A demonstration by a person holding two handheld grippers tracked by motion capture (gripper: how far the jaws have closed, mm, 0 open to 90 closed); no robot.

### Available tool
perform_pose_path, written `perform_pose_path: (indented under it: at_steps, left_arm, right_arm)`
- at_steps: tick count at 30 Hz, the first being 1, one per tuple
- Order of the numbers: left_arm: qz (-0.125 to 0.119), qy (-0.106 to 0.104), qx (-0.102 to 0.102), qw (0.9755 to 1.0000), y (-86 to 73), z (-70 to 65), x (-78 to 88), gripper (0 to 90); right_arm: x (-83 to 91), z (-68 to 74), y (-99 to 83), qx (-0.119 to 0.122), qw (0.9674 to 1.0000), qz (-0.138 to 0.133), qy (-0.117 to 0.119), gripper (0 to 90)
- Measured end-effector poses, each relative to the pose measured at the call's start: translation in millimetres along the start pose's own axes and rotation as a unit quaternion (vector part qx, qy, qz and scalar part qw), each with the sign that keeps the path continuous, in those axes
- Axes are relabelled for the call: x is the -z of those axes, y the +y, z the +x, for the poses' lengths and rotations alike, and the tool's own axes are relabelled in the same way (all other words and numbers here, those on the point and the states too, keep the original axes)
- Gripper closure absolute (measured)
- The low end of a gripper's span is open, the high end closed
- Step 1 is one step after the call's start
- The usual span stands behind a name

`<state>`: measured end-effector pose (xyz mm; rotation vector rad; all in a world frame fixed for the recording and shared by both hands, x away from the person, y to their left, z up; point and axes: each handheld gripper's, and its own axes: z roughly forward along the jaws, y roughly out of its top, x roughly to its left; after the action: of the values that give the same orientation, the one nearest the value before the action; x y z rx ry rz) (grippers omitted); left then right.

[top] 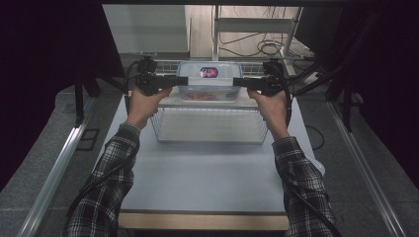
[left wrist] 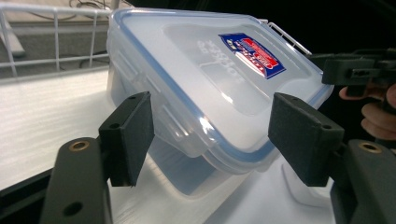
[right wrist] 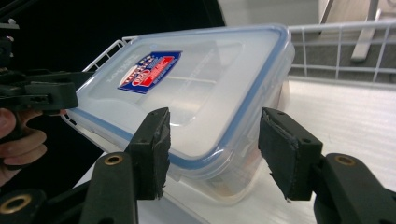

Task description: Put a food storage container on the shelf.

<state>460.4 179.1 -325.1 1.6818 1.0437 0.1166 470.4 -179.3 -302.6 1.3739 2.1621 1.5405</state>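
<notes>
A clear plastic box [top: 209,79] with a blue-sealed lid and a red-and-blue label stands on a white surface at the far end of a wire basket [top: 207,134]; something orange lies inside it. My left gripper [top: 184,80] points at its left end and my right gripper [top: 236,82] at its right end. In the left gripper view the jaws of the left gripper [left wrist: 210,135] stand apart around the near corner of the box [left wrist: 210,79]. In the right gripper view the right gripper [right wrist: 212,149] frames the box [right wrist: 196,88] the same way. I see no pad pressing on it.
The white wire basket sits on a grey table [top: 207,182], whose front edge is near the person. Wire rails [left wrist: 56,42] rise behind the box. Dark curtains flank the table; cables and a metal frame [top: 257,29] lie on the floor beyond.
</notes>
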Motion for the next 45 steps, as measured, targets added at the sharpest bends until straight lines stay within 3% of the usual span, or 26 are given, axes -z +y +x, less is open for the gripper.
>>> perform_pose_path:
  at_steps: [3, 7, 15, 16, 24, 31, 37, 45]
  left_arm:
    - [0.004, 0.016, -0.026, 0.9995, 0.3, -6.0, 5.2, 26.1]
    - [0.004, 0.021, -0.053, 0.9984, -5.9, -13.2, 11.7, 19.7]
    - [0.014, 0.034, -0.086, 0.9956, -23.6, -23.2, 18.6, 10.6]
    - [0.017, 0.041, -0.096, 0.9944, -28.7, -26.3, 21.0, 10.0]
    - [0.013, 0.044, -0.115, 0.9923, -52.5, -32.0, 31.9, 7.3]
    - [0.015, 0.046, -0.125, 0.9910, -71.4, -30.6, 34.1, 0.5]
    - [0.015, 0.057, -0.135, 0.9891, -89.0, -34.0, 37.2, 0.0]
    - [0.023, 0.052, -0.159, 0.9856, -120.7, -46.9, 40.9, 0.0]
  right_arm:
    - [4.5, 3.1, -1.3, 0.016, 0.9998, -0.010, -0.001, 40.0]
    - [11.5, 4.9, -5.4, 0.033, 0.9992, -0.021, 0.009, 34.4]
    - [19.9, 7.5, -18.3, 0.062, 0.9974, -0.030, 0.020, 25.2]
    - [22.3, 8.3, -21.2, 0.070, 0.9969, -0.031, 0.018, 22.1]
    - [27.3, 13.7, -36.6, 0.098, 0.9945, -0.027, 0.025, 11.4]
    - [31.4, 20.1, -53.6, 0.121, 0.9922, -0.020, 0.022, 8.5]
    - [36.8, 21.7, -67.4, 0.132, 0.9907, -0.015, 0.027, 6.3]
    - [42.2, 21.4, -94.7, 0.149, 0.9883, -0.007, 0.034, 4.4]
